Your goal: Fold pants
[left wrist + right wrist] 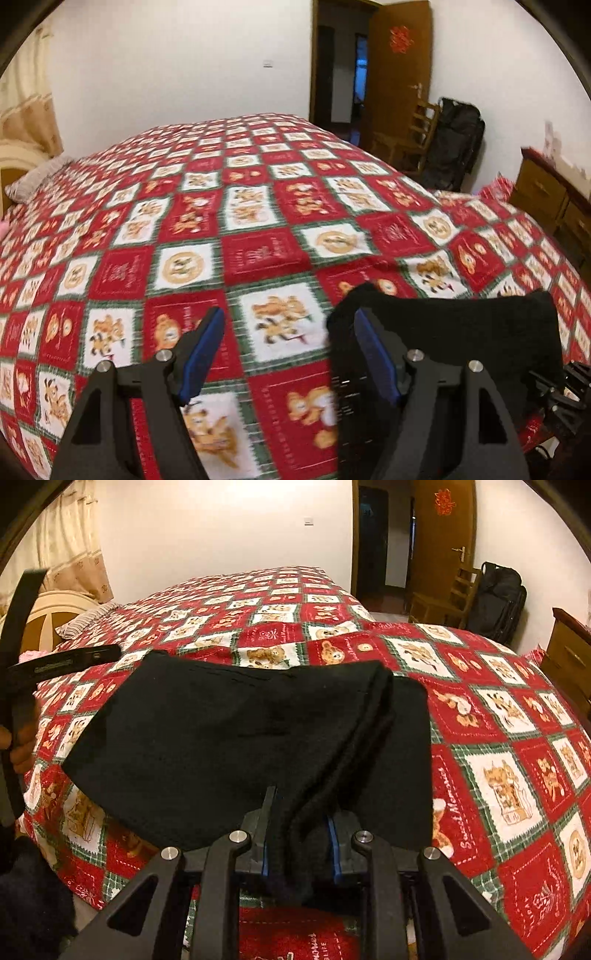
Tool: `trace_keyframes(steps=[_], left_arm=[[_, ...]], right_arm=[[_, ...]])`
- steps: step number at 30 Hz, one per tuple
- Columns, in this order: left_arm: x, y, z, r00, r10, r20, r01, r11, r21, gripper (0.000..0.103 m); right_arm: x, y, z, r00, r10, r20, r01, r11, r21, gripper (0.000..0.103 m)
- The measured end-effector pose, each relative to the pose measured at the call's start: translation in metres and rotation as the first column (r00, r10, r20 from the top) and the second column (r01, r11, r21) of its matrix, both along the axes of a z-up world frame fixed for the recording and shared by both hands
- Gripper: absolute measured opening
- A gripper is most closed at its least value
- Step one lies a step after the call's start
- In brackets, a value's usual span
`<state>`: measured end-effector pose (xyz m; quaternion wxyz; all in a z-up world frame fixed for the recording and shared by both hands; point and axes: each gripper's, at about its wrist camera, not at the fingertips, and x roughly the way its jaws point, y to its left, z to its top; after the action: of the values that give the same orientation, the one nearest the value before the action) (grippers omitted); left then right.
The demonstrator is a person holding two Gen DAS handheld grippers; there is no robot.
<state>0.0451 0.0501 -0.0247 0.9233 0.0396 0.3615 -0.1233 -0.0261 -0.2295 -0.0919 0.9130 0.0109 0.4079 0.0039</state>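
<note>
Black pants (236,746) lie folded on a bed with a red, white and green patchwork cover (498,738). My right gripper (301,823) is shut on a bunched edge of the pants at their near side. In the left wrist view the pants (461,328) show at the lower right, behind my right finger. My left gripper (290,343) is open and empty above the cover, just left of the pants. The left gripper also shows at the left edge of the right wrist view (62,661).
A pillow (86,622) and a headboard (51,616) are at the far left of the bed. An open wooden door (441,539), a wooden chair (443,602) and a black bag (498,598) stand at the back right. A wooden dresser (569,657) is at the right.
</note>
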Motion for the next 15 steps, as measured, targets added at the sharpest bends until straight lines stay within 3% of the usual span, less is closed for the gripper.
trace_keyframes(steps=[4,8,12,15], left_arm=[[-0.002,-0.032,-0.005,0.998,-0.039,0.049,0.035,0.997,0.074,0.075],[0.008,-0.054,-0.041,0.999,-0.025,0.040,0.015,0.970,0.241,0.076],[0.010,-0.045,-0.051,1.000,-0.014,0.019,0.010,0.980,0.199,0.077],[0.009,-0.040,-0.042,1.000,-0.017,0.002,0.017,0.980,0.198,0.078]], right_arm=[[-0.003,-0.012,0.000,1.000,-0.010,-0.002,0.010,0.998,0.065,0.024],[-0.007,-0.020,0.004,1.000,-0.008,-0.002,0.008,0.994,0.109,0.026],[-0.009,-0.026,0.013,0.999,-0.035,-0.005,0.036,0.989,0.143,0.029],[-0.017,-0.030,0.029,0.994,-0.100,0.048,0.093,0.987,0.129,0.030]])
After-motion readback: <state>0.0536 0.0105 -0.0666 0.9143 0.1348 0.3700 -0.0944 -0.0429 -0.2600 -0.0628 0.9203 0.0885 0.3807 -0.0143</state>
